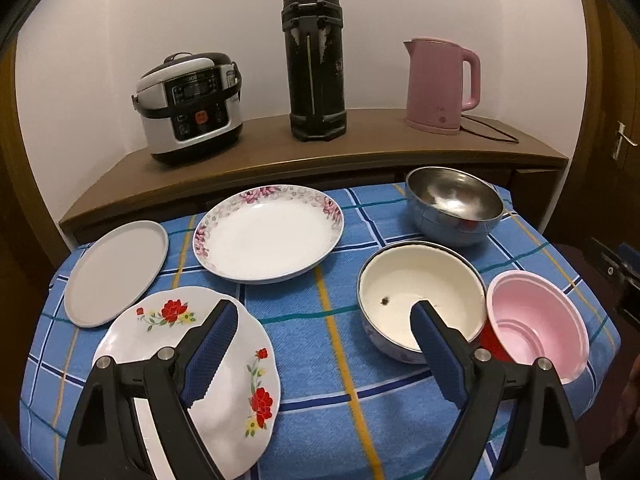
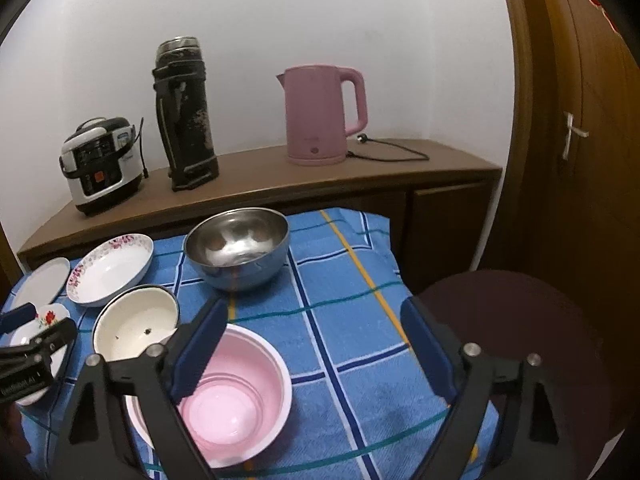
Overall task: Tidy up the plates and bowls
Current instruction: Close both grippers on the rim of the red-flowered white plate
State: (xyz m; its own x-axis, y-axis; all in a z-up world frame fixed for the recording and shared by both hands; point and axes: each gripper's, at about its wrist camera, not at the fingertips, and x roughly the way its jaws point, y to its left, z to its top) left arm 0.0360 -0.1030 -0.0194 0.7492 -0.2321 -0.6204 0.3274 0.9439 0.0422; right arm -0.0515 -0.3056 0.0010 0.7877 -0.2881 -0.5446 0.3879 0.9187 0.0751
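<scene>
From the left wrist view, the left gripper (image 1: 324, 320) fills the bottom of the frame with its blue-padded fingers (image 1: 214, 344) spread wide and nothing between them. Under its left finger, at lower left, lies a white scalloped plate with red flowers (image 1: 160, 332). Just above it, at the left edge of the blue checked tablecloth (image 1: 320, 292), sits a plain grey round plate (image 1: 116, 272), its near rim overlapped by the flowered one. At centre is a deep white plate with a pink floral rim (image 1: 268, 232). To the right of centre stands a cream enamel bowl with a dark rim (image 1: 416, 296), and touching its right side is a pink plastic bowl (image 1: 536, 324), tilted toward the camera. Above them, at upper right of the cloth, sits a shiny steel bowl (image 1: 454, 200). Behind, on a brown wooden sideboard (image 1: 360, 148), stand a white-and-black rice cooker (image 1: 188, 108), a tall black thermos (image 1: 316, 60) and a pink electric kettle (image 1: 440, 84).

From the right wrist view, the right gripper (image 2: 312, 340) also stands wide apart, gripping nothing; its left finger hangs over the pink plastic bowl (image 2: 240, 400) at lower centre, its right finger over bare cloth (image 2: 352, 320). The cream bowl (image 2: 132, 328) lies just left of the pink one, the steel bowl (image 2: 236, 252) above at centre, the floral-rimmed plate (image 2: 108, 268) and grey plate (image 2: 40, 280) at left. The left gripper (image 2: 36, 332) juts in at the lower left edge over the red-flowered plate (image 2: 50, 316). The cooker (image 2: 100, 164), thermos (image 2: 188, 112) and kettle (image 2: 320, 116) line the sideboard (image 2: 280, 188) across the top.
</scene>
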